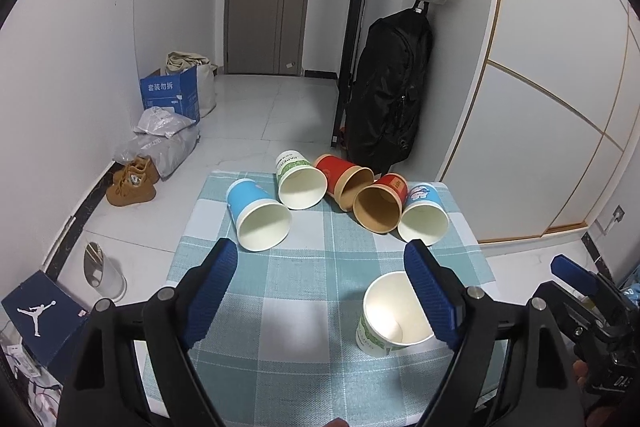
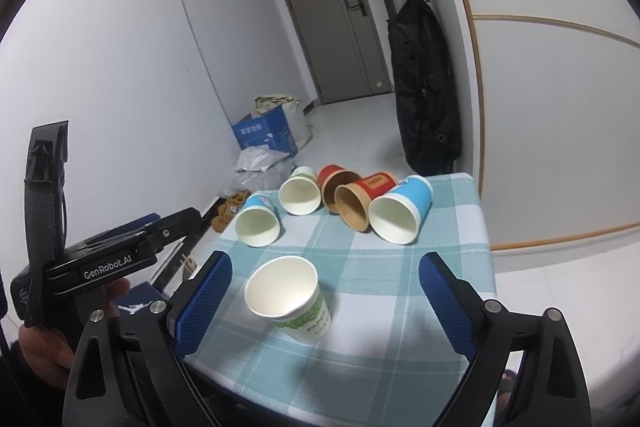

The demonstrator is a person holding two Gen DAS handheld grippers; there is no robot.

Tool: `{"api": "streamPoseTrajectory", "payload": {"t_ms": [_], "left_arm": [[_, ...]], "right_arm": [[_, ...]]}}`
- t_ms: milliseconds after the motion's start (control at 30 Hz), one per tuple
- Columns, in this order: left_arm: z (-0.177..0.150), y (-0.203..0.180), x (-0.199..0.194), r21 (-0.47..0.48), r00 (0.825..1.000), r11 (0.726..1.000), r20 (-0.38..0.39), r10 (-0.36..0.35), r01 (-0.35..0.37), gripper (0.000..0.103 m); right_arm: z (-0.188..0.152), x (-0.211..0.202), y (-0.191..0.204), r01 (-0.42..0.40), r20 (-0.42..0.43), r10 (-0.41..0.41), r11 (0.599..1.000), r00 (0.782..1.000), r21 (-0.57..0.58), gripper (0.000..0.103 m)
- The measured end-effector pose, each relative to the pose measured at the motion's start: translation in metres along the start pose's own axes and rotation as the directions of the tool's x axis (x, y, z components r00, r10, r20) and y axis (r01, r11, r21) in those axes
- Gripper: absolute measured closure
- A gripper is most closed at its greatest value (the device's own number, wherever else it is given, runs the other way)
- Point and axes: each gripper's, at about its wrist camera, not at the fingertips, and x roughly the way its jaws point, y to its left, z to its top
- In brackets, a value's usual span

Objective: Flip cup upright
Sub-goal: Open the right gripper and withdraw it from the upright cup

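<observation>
A green-and-white paper cup (image 1: 394,315) stands upright near the front of the checked table (image 1: 320,307); it also shows in the right wrist view (image 2: 292,297). Several cups lie on their sides in a row at the far end: a blue one (image 1: 258,213), a green-and-white one (image 1: 300,181), a red one (image 1: 346,179), a red-and-brown one (image 1: 380,205) and a blue one (image 1: 424,215). My left gripper (image 1: 320,267) is open and empty, its right finger beside the upright cup. My right gripper (image 2: 324,283) is open, above and around the upright cup without touching it.
The table's edges drop to a tiled floor. Left of the table lie brown shoes (image 1: 132,183), grey bags, a blue box (image 1: 170,93) and a shoebox (image 1: 40,315). A black bag (image 1: 390,87) hangs beyond the far right corner. The right gripper's body (image 1: 580,307) is at my right.
</observation>
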Motion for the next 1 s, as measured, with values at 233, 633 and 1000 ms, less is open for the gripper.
{"api": "streamPoseTrajectory", "payload": {"t_ms": [233, 633, 1000], "left_arm": [[-0.0002, 0.0017, -0.0014, -0.019, 1.000, 1.000, -0.001, 0.001, -0.001, 0.021], [-0.0026, 0.0028, -0.0019, -0.029, 1.000, 0.999, -0.011, 0.012, -0.013, 0.021], [-0.0027, 0.0002, -0.0024, -0.020, 1.000, 1.000, -0.008, 0.007, -0.007, 0.021]], "right_arm": [[-0.0013, 0.0014, 0.0004, 0.007, 0.001, -0.007, 1.000, 1.000, -0.004, 0.007], [-0.0013, 0.0012, -0.0004, 0.017, 0.004, -0.017, 1.000, 1.000, 0.003, 0.007], [-0.0014, 0.0004, -0.0022, 0.025, 0.008, -0.025, 1.000, 1.000, 0.013, 0.007]]}}
